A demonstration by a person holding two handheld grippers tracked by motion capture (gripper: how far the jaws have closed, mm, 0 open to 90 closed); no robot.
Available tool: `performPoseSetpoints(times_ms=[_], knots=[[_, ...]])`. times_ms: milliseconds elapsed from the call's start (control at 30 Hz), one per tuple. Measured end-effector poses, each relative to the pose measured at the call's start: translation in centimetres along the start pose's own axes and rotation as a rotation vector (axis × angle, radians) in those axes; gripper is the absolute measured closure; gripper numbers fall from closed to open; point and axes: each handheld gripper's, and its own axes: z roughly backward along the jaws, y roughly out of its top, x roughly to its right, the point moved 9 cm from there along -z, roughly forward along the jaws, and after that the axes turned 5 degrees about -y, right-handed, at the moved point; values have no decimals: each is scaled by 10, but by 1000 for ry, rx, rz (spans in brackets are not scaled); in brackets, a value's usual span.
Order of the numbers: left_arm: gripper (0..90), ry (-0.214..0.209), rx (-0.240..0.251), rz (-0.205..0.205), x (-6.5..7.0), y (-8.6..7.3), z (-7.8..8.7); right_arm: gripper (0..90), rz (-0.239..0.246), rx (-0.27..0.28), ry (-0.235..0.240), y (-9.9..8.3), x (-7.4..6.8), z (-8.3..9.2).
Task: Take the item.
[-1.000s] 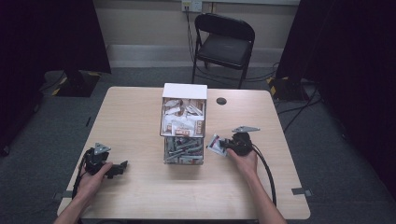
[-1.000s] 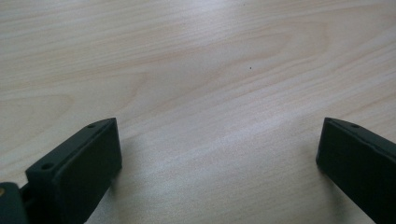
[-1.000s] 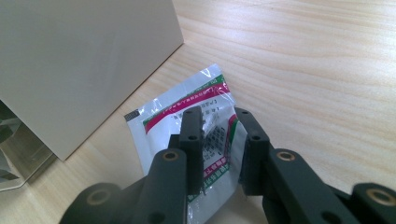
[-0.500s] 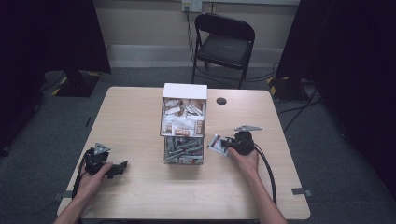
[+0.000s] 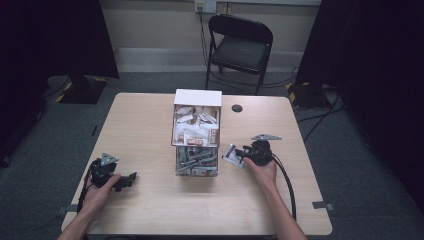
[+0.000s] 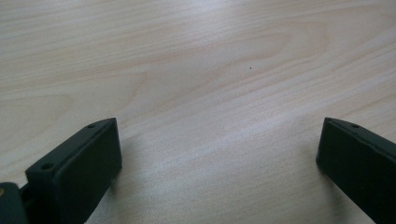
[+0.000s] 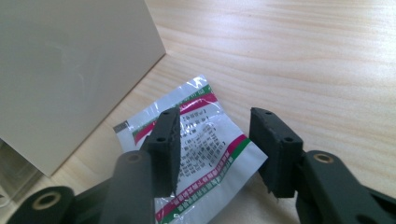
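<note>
Sachet (image 7: 205, 140) flat on table — right tongs (image 7: 217, 149) just widened, released, left tongs (image 6: 215, 154) spread apart, unmoved

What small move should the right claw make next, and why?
Probably lift the right claw up and away from the packet. Its jaws have just been opening and now stand apart over the packet, which lies flat on the table beside the box, so it looks released. The left claw rests open.
</note>
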Motion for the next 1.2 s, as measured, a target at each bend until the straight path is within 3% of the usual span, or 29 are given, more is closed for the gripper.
performPoseSetpoints(times_ms=[433,1200], knots=[[0,0,0,0,0,0,0,381,-12,22,-5,9,4,10],[0,0,-1,0,0,0,0,169,-19,57,-13,17,0,50]])
